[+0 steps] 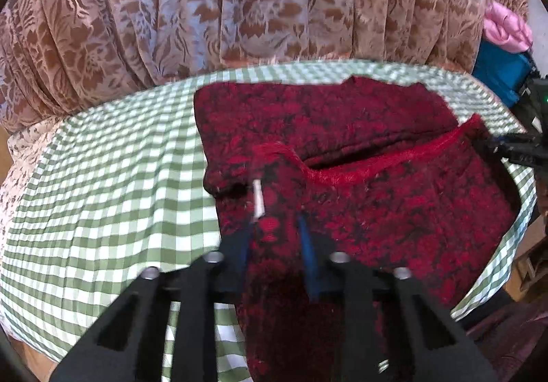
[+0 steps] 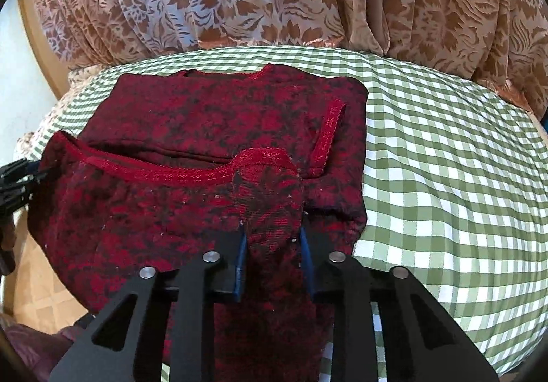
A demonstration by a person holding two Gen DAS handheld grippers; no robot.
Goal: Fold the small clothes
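A dark red and black patterned garment (image 1: 342,128) lies on a green-and-white checked cloth (image 1: 102,183). Its near part is lifted and folded toward the far part, with a bright red hem (image 1: 387,163) across the middle. My left gripper (image 1: 277,228) is shut on the garment's near left corner, beside a small white label (image 1: 257,199). My right gripper (image 2: 272,234) is shut on the near right corner of the garment (image 2: 205,115), whose hem (image 2: 191,173) runs leftward. The other gripper shows at each view's edge, in the left wrist view (image 1: 513,145) and in the right wrist view (image 2: 17,176).
A brown floral curtain (image 1: 239,5) hangs right behind the checked surface (image 2: 445,159). A pink bundle (image 1: 507,29) and a blue item (image 1: 500,74) stand at the far right in the left wrist view. A pale wall and wooden frame (image 2: 34,39) are at the left.
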